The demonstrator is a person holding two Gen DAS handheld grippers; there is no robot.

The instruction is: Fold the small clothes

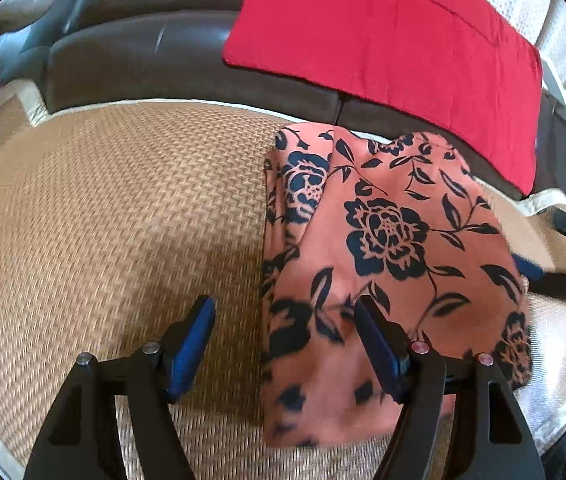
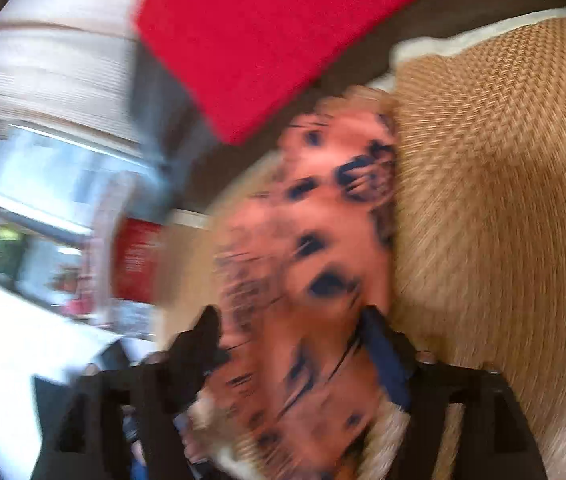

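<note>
Folded floral garment [image 1: 387, 240] at mat's [image 1: 103, 208] three-o'clock edge, nine-o'clock side bare; left gripper [image 1: 283, 340] and right gripper [image 2: 291, 344] both released.

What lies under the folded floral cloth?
The floral cloth rests on a woven mat; its far edge reaches the dark sofa. Whatever lies directly beneath the cloth is covered and cannot be seen.
</note>
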